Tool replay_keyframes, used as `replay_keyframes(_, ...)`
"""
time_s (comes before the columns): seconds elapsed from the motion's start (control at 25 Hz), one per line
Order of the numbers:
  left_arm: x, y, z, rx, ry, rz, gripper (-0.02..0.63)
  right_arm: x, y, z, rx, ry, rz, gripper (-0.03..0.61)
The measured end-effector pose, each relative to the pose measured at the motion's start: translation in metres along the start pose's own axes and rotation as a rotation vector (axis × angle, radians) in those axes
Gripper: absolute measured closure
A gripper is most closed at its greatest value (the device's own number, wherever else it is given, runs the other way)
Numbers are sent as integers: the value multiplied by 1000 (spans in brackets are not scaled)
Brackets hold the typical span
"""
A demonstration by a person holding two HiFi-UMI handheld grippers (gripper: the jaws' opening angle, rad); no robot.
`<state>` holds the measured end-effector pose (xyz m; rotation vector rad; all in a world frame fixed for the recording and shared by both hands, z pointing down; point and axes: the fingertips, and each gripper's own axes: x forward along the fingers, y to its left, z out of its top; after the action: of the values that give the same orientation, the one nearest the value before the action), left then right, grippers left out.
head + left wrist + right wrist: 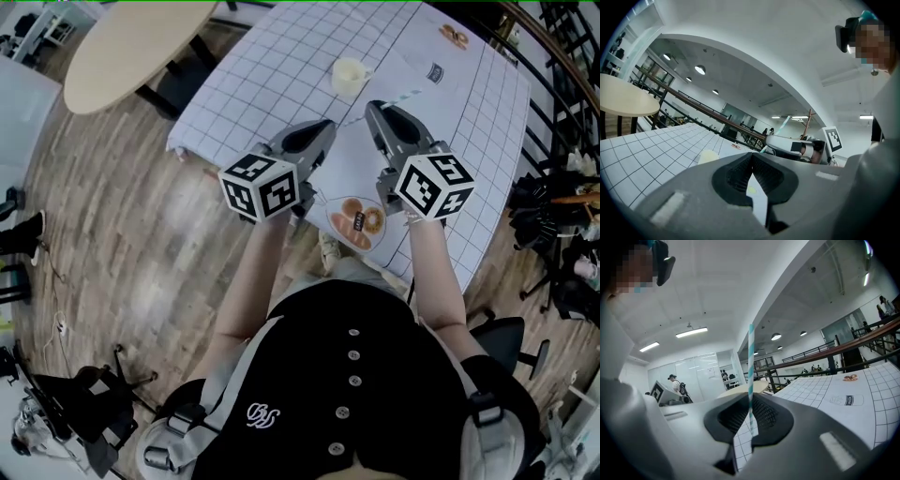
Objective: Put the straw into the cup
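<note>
We are standing in a big open office hall. We are looking down at a wood floor (122, 234), a round table (131, 42) and a surface (253, 84) with a squared cloth. We are seeing long ceiling lights (691, 332), glass-walled rooms (693, 373), a dark railing (831, 351) and a person (675, 383) standing far off.

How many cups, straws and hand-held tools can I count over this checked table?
Cups: 1, the cream cup on the table.
Straws: 1, the striped straw, clamped upright in the right tool.
Tools: 2, that one and the left tool, which is closed on nothing.
Total: 4
</note>
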<state>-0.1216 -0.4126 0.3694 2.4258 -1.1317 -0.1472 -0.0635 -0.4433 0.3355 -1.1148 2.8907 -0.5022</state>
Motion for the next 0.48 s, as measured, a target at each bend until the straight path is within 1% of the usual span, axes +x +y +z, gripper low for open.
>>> replay_keyframes(0.2,24,30,9,-24,7,15,615,26,-36,7,15,9,-26,554)
replay_keyframes(0.48,56,67,11,-64,19,12,615,65,-75,10,22,28,-50,554)
